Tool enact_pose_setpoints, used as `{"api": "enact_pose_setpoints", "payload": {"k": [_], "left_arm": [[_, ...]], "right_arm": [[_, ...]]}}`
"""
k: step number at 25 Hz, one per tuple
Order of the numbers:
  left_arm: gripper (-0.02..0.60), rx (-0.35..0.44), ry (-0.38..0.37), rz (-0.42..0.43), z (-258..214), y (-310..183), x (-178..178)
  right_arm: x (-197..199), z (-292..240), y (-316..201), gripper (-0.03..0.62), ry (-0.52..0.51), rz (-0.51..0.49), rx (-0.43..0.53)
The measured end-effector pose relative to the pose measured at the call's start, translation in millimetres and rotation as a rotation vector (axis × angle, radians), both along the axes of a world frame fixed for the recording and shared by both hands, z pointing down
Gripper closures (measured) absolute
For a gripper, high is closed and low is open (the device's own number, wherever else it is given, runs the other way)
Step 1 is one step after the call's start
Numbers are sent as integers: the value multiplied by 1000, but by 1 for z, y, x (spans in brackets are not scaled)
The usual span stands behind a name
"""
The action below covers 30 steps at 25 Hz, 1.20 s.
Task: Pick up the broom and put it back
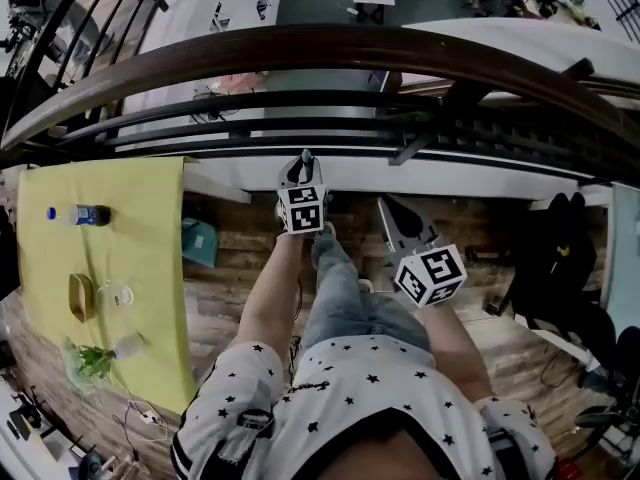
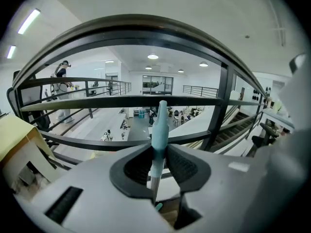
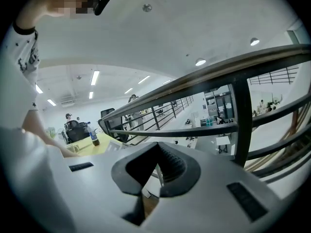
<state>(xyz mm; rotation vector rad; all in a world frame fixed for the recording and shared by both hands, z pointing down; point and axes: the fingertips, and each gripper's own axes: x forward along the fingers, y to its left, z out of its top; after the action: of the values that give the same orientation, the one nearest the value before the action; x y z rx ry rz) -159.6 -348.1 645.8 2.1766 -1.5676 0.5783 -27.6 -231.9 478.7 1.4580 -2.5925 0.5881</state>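
Broom handle (image 2: 159, 125), pale teal and slim, stands pinched between the pads of the left gripper (image 2: 159, 147), whose jaws are partly closed on it; the hold sits near the handle's top end, just below the tapered cap. Its long axis runs close to upright in the left gripper view, cap toward 12 o'clock and grey shaft dropping toward 6 o'clock; the brush end is out of sight. In the head view the cap (image 1: 306, 158) pokes past the left gripper (image 1: 304, 173) toward 12 o'clock, near the picture's middle. Likely it handles as a light, stiff pole with a smooth, somewhat slippery sleeve; held this high, the low end may swing, so a second hold lower on the shaft would probably steady it. The right gripper (image 3: 156, 147) has its jaws together with nothing between them; in the head view it (image 1: 390, 208) waits at 3 o'clock of the left one. Beyond both, at 12 o'clock, runs the railing (image 1: 330, 48); a yellow table (image 1: 150, 198) lies at 9 o'clock.
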Motion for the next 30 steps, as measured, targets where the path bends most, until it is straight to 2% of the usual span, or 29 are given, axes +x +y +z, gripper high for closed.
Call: {"api": "enact_pose_setpoints", "payload": {"k": [6,13,20,30], "left_arm": [[483,20,2,-42,-30,34,-2],[484,59,38,-81,-67,69,9],[485,104,58,-85,-106,101,24],[484,181,47,-49,-151,139,60]], "right_arm": [[12,-16,28,600,15,-8,33],[34,-36,58,600,33,-12,73],[55,-48,86,600,36,-10,91],[96,-66,128,600,24,15,126]]}}
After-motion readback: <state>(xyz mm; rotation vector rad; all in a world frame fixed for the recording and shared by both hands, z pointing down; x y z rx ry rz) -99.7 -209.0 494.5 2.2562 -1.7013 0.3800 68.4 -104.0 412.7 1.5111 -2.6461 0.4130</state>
